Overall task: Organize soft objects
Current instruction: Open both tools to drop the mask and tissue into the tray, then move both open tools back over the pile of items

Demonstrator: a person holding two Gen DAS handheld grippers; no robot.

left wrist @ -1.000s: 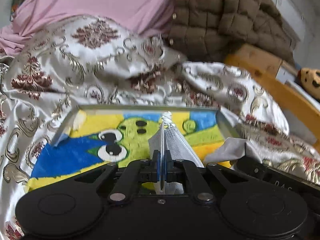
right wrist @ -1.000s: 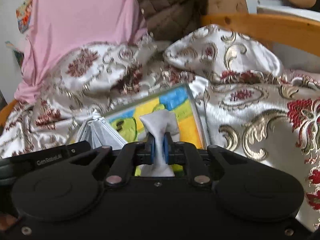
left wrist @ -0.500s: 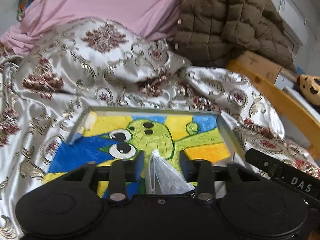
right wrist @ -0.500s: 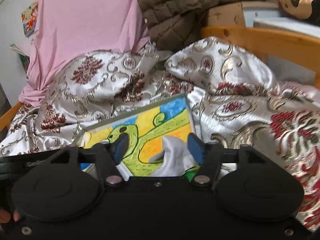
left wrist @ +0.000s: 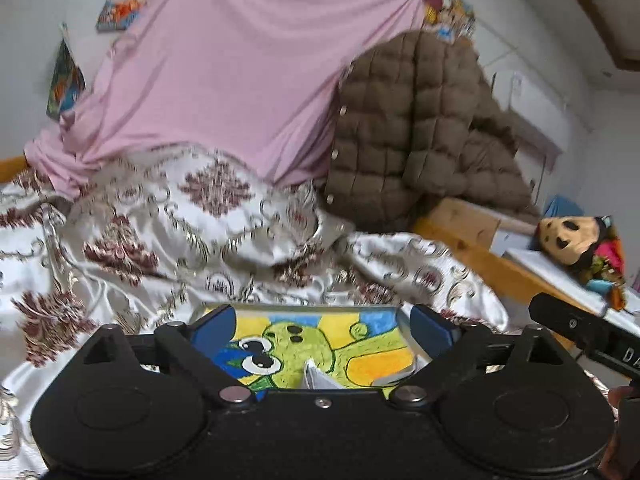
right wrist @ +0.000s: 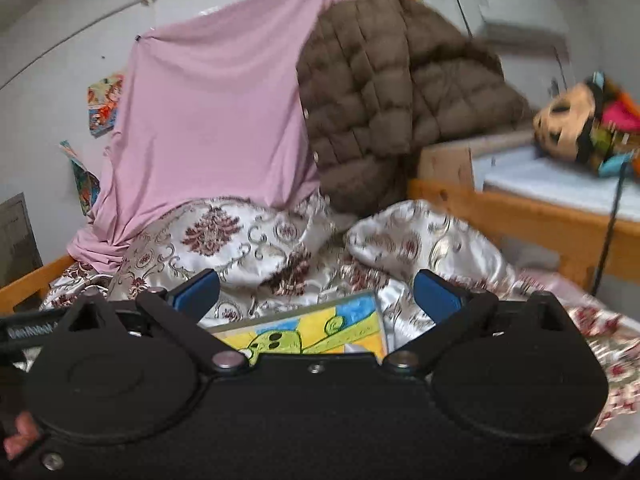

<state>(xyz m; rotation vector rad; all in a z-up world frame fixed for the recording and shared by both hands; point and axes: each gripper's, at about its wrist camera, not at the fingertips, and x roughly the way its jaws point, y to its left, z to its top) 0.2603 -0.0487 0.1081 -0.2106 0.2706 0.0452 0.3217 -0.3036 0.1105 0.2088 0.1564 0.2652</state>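
A grey-white folded cloth (left wrist: 318,378) lies on a painted canvas (left wrist: 360,344) with a green cartoon figure, on the bed. Only its top edge shows above my left gripper's body. My left gripper (left wrist: 322,326) is open and empty, raised above the canvas. My right gripper (right wrist: 316,290) is open and empty too, held above the canvas (right wrist: 320,330). A sliver of white cloth (right wrist: 360,349) shows at the canvas's right side in the right wrist view.
A patterned satin bedspread (left wrist: 168,232) covers the bed. A pink sheet (left wrist: 224,80) and a brown quilted jacket (left wrist: 416,136) hang behind. A wooden bed frame (right wrist: 520,212) and a plush toy (right wrist: 576,120) stand at the right.
Both grippers opened and let go of the grey-white cloth, which stays on the canvas. Both have then lifted and drawn back from it.
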